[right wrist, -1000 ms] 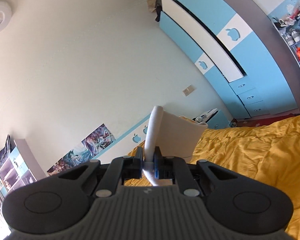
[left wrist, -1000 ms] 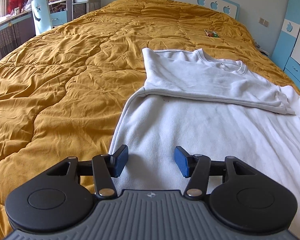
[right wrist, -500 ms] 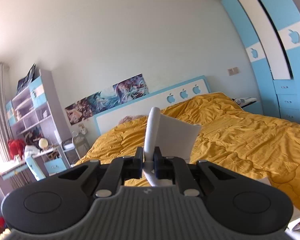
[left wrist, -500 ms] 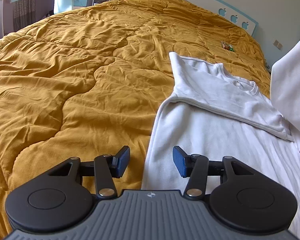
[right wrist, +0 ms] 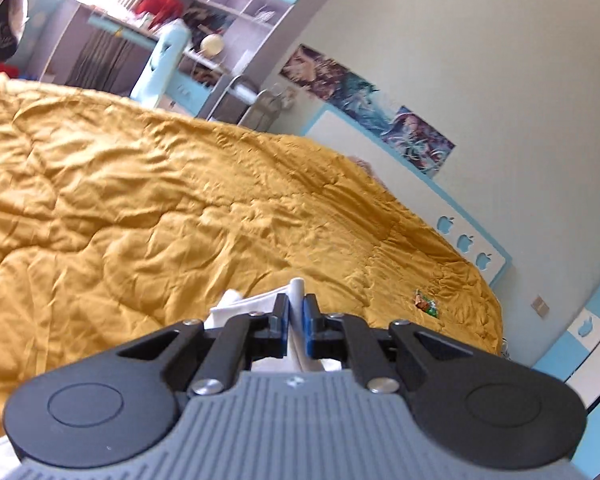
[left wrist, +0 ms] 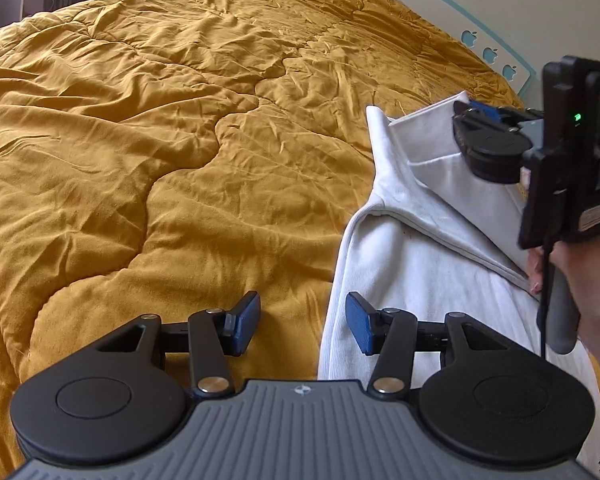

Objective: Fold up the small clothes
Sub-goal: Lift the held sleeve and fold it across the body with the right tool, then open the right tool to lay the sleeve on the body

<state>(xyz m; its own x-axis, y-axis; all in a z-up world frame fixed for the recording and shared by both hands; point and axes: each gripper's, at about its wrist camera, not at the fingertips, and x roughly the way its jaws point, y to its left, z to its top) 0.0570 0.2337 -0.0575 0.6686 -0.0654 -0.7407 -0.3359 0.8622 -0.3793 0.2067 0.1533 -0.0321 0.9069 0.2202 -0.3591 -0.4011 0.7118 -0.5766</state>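
The right tool (right wrist: 296,330) is clamped on a white fabric edge of the sweatshirt (left wrist: 428,264), with the cloth pinched flat between its blue pads (right wrist: 310,330). In the left wrist view the same tool (left wrist: 482,114) is above the upper part of the garment, carrying a lifted panel of cloth across it. The person's hand (left wrist: 580,280) grips the tool's handle at the right edge of that view.

The left tool (left wrist: 302,326) hangs over the near left edge of the garment with its jaws apart and nothing between them. One pad is over the bedspread (left wrist: 140,140), the other over the white cloth.

The sweatshirt lies on the mustard bedspread, on the right part of the bed, well apart from a small sweet wrapper (right wrist: 426,302) near the headboard (right wrist: 472,240). One fold already lies across its upper part, with a clean crease running diagonally.

Step in hand, as judged: a side or sleeve fold, with the right tool bringing the gripped edge inward over the body of the garment.

Next move, as judged: lower the held edge until it lies flat and aligned with the existing fold, then release. The left tool is placed to pin or take the near hem. Risk: the carried panel may bunch if released before it rests on the cloth.
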